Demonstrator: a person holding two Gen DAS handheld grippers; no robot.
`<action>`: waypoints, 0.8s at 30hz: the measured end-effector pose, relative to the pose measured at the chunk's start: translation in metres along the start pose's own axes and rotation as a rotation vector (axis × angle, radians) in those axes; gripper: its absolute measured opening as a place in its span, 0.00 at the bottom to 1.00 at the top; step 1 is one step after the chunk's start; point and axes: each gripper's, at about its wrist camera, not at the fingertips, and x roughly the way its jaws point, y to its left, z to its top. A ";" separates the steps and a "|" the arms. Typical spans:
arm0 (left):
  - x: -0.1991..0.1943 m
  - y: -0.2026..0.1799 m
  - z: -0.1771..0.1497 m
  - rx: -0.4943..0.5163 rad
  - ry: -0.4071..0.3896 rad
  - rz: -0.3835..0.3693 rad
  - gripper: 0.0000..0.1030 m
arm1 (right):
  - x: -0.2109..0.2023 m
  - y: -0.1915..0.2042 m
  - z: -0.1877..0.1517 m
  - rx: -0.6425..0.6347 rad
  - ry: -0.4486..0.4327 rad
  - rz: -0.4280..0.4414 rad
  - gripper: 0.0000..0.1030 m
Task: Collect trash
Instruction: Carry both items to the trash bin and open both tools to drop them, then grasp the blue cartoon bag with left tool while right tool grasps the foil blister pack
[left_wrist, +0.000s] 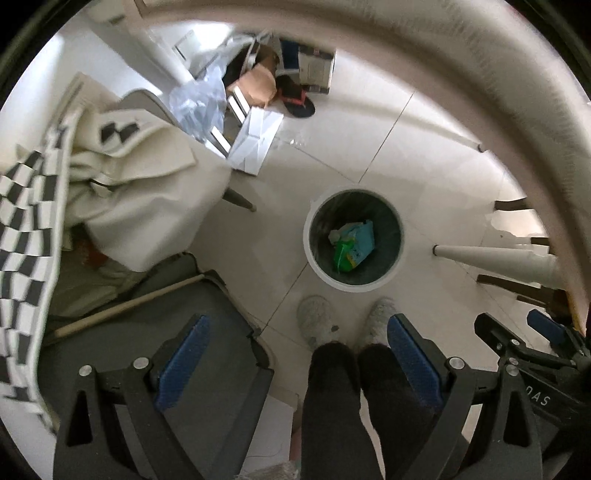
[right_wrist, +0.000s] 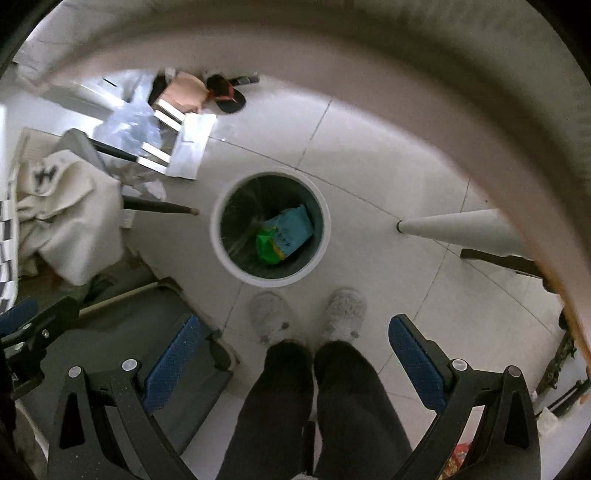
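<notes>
With both the left claw (left_wrist: 290, 365) and right claw (right_wrist: 293, 363) spread and empty above the bin (right_wrist: 221, 236), where a blue-green wrapper (right_wrist: 286, 234) already lies, we risk bumping the tabletop (right_wrist: 369, 44) edge when rising.

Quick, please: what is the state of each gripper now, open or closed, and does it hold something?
Left gripper: open, holding nothing.
Right gripper: open, holding nothing.
</notes>
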 end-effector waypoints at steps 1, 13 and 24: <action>-0.016 0.001 -0.002 0.000 -0.006 -0.002 0.95 | -0.016 0.002 -0.002 0.002 -0.003 0.006 1.00; -0.158 -0.009 0.011 0.018 -0.139 0.006 0.95 | -0.184 -0.007 0.007 0.098 -0.096 0.133 1.00; -0.201 -0.105 0.151 0.018 -0.224 -0.006 1.00 | -0.227 -0.121 0.155 0.256 -0.176 0.140 1.00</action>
